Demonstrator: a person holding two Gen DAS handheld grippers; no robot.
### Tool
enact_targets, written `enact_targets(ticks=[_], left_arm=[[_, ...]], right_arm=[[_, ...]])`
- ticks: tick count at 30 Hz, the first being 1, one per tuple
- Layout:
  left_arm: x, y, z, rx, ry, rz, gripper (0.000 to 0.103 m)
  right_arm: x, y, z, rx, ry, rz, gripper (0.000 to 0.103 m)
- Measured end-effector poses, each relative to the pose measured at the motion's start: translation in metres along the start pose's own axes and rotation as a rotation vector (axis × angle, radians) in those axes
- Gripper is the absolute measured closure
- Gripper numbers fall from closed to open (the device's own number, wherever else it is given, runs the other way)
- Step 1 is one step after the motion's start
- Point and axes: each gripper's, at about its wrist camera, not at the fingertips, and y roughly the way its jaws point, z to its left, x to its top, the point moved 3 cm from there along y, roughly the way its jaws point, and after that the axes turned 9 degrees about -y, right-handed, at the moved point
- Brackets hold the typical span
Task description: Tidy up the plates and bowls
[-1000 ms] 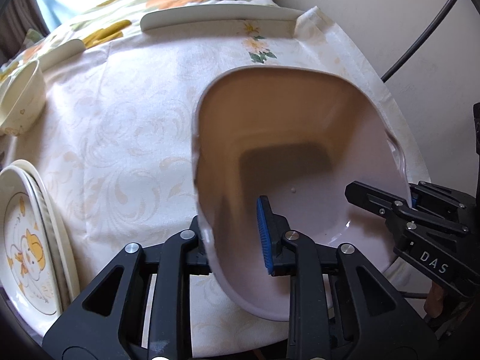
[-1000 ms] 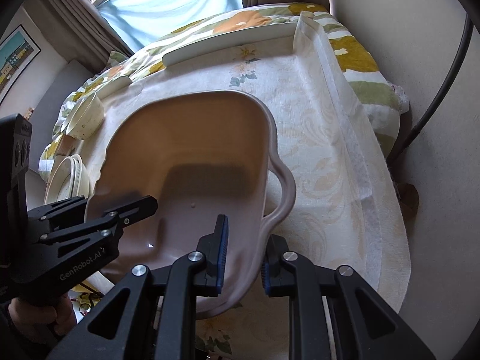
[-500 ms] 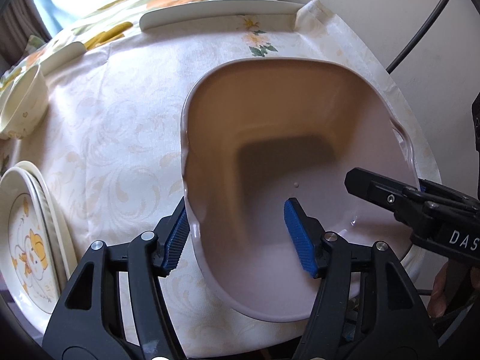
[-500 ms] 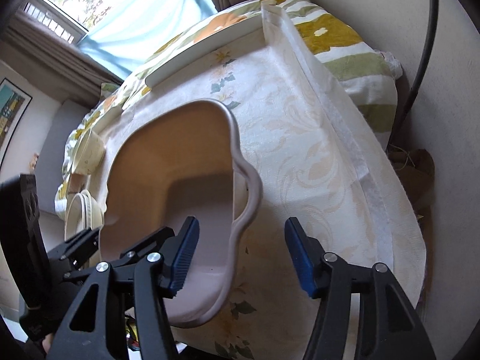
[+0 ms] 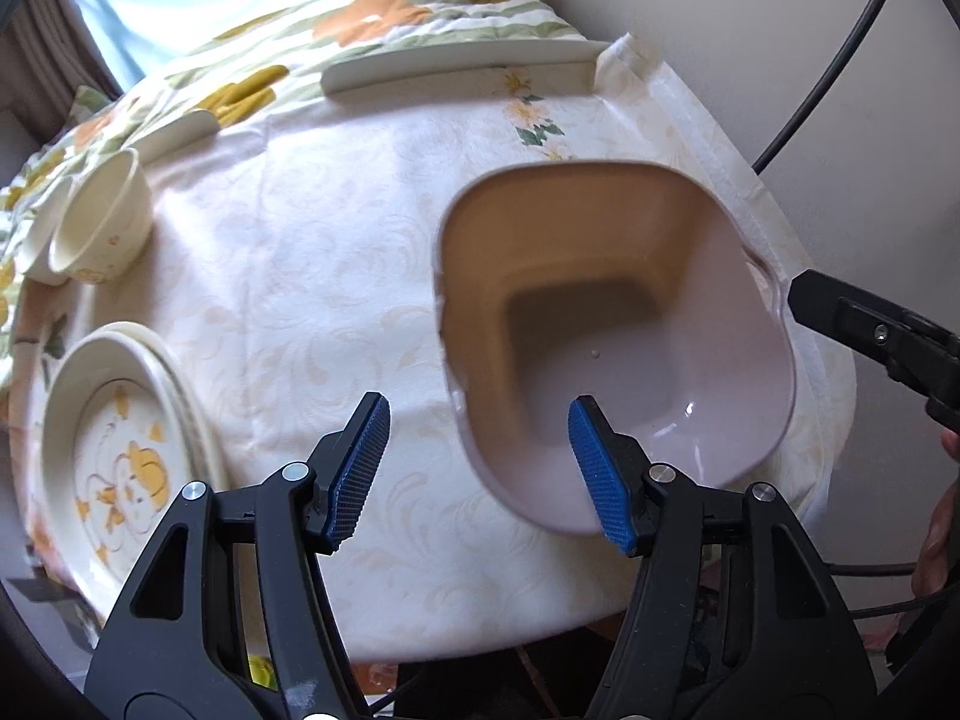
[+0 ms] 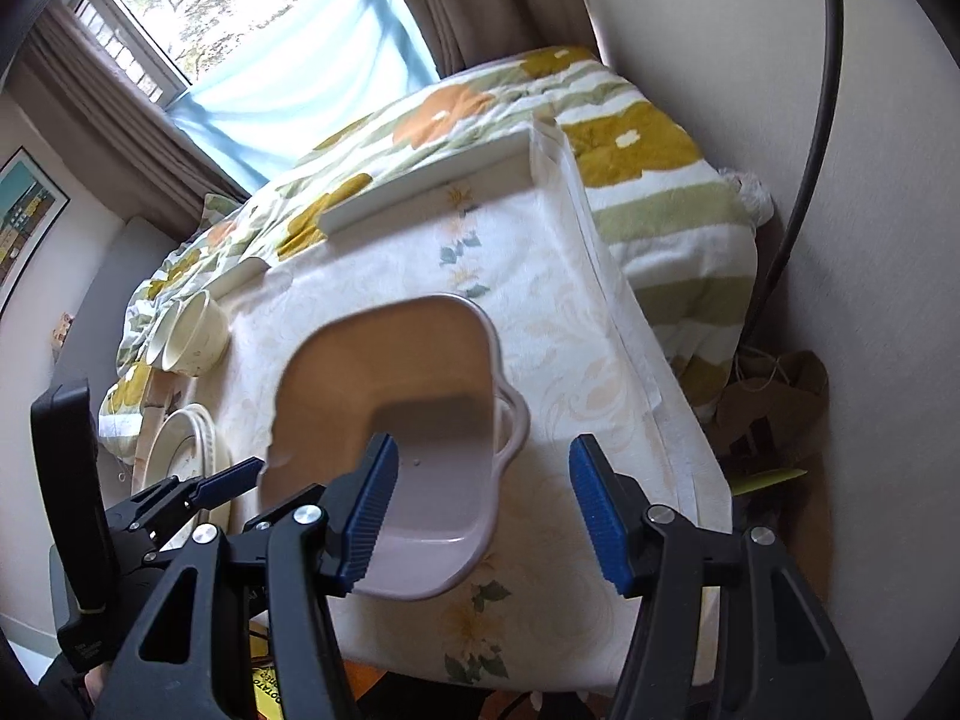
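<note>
left wrist view: plates (image 5: 114,450) cut off, both claws spread, basin (image 5: 606,324) unheld

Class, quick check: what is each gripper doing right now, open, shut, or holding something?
Left gripper: open, holding nothing; jaws just opened off the basin.
Right gripper: open, holding nothing; likewise just released.

A cream tablecloth (image 5: 312,276) covered the table. Behind lay a floral blanket (image 6: 648,180), curtains (image 6: 480,6), a window (image 6: 240,6) and a wall picture (image 6: 24,216).
</note>
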Motion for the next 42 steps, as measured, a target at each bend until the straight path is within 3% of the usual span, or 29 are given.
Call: enact_targets(ticks=[6, 7, 8, 9, 10, 11, 13, 18, 24, 28, 32, 35, 37, 41, 42], left_arm=[[0.009, -0.069, 0.029, 0.034, -0.034, -0.124, 0.043], [0.012, -0.084, 0.037, 0.041, -0.053, -0.152, 0.041], [0.016, -0.102, 0.049, 0.052, -0.081, -0.185, 0.032], [0.019, -0.115, 0.059, 0.066, -0.108, -0.213, 0.015], [0.022, -0.129, 0.07, 0.08, -0.137, -0.248, 0.007], [0.025, -0.145, 0.084, 0.091, -0.17, -0.292, 0.0], [0.032, -0.163, 0.106, 0.099, -0.217, -0.339, 0.0], [0.052, -0.177, 0.178, 0.138, -0.347, -0.338, 0.0], [0.077, -0.155, 0.264, 0.145, -0.472, -0.256, 0.0], [0.097, -0.116, 0.308, 0.101, -0.513, -0.174, 0.0], [0.115, -0.065, 0.341, 0.029, -0.548, -0.083, 0.003], [0.125, -0.025, 0.355, -0.009, -0.548, -0.015, 0.018], [0.129, 0.002, 0.358, -0.031, -0.539, 0.035, 0.027], [0.135, 0.039, 0.359, -0.063, -0.513, 0.105, 0.051], [0.136, 0.046, 0.358, -0.066, -0.504, 0.118, 0.053]], right_arm=[[0.029, -0.035, 0.039, 0.049, -0.117, -0.089, 0.047], [0.037, -0.04, 0.049, 0.074, -0.136, -0.106, 0.04], [0.042, -0.043, 0.057, 0.095, -0.152, -0.119, 0.033], [0.049, -0.045, 0.068, 0.126, -0.175, -0.136, 0.016], [0.055, -0.046, 0.079, 0.153, -0.197, -0.148, 0.006], [0.062, -0.047, 0.092, 0.178, -0.227, -0.157, 0.005], [0.074, -0.041, 0.118, 0.195, -0.293, -0.152, 0.005], [0.107, -0.013, 0.184, 0.233, -0.427, -0.096, 0.005], [0.141, 0.044, 0.248, 0.19, -0.494, -0.035, 0.005], [0.157, 0.094, 0.274, 0.198, -0.452, 0.035, 0.005], [0.158, 0.152, 0.294, 0.153, -0.447, 0.15, 0.005], [0.153, 0.191, 0.301, 0.128, -0.425, 0.225, 0.007], [0.148, 0.211, 0.302, 0.128, -0.397, 0.268, 0.021], [0.139, 0.239, 0.301, 0.12, -0.349, 0.337, 0.039], [0.138, 0.243, 0.301, 0.12, -0.34, 0.348, 0.042]])
